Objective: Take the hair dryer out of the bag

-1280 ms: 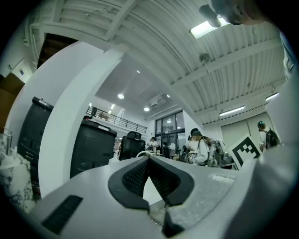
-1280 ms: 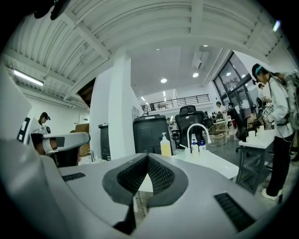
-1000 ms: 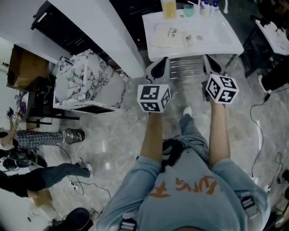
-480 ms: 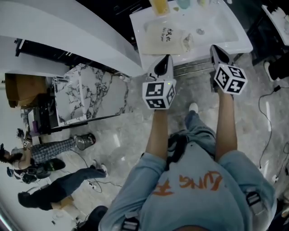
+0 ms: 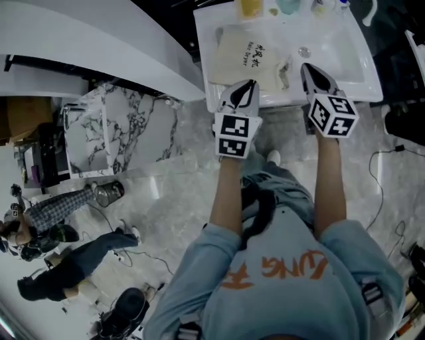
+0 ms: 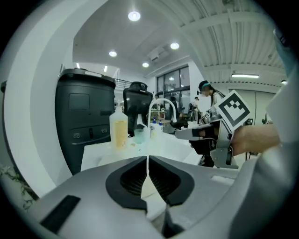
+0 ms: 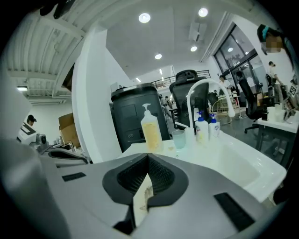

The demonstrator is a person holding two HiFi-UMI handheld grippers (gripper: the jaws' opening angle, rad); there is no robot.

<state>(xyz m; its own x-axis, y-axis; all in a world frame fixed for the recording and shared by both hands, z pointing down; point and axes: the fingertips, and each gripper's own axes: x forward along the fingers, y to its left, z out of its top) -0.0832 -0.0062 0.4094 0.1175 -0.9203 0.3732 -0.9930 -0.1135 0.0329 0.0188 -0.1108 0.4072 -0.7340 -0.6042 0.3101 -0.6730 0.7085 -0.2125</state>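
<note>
- Okay, the cream bag (image 5: 247,53) lies flat on the white sink counter (image 5: 352,66); the hair dryer itself is out of sight.
- Left gripper (image 5: 247,86) sits at the bag's near edge, jaws pressed together on nothing.
- Right gripper (image 5: 309,70) hangs just beside the bag over the counter, jaws likewise clenched and empty.
- Further back, a yellow soap bottle (image 5: 250,6), a cup (image 7: 178,138) and a curved tap (image 7: 202,88) line the far side.
- Grey marble floor (image 5: 179,192) below, bystanders (image 5: 66,265) well off to the left.

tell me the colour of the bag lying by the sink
The bag is cream, with dark lettering on its face. It shows best in the head view.
</note>
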